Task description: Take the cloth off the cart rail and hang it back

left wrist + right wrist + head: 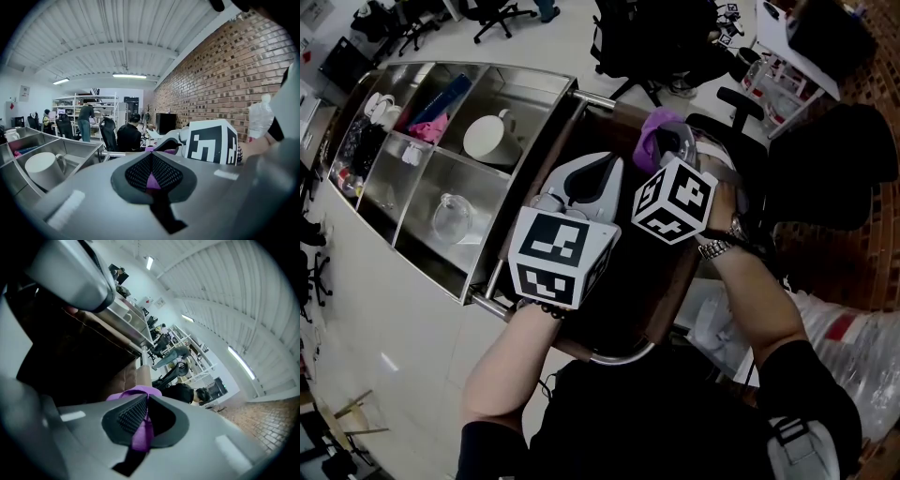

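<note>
A purple cloth (pixel 654 127) is bunched at the far end of the cart's dark brown bin, close to the steel rail (pixel 598 99). My right gripper (pixel 672 142) is shut on it. In the right gripper view a strip of the cloth (pixel 141 431) is pinched between the ribbed pads (pixel 131 416) of that gripper (pixel 143 416). My left gripper (pixel 602 169) hovers over the bin just left of the right one, jaws together and holding nothing. In the left gripper view its jaws (pixel 151 165) meet, and a sliver of the cloth (pixel 151 181) shows beyond them.
Steel compartments on the cart's left hold a white mug (pixel 492 138), a glass jug (pixel 450 217) and pink items (pixel 431 127). A second rail (pixel 487 286) runs along the bin's near left side. Office chairs (pixel 750 103) and a white plastic bag (pixel 853 347) crowd the right.
</note>
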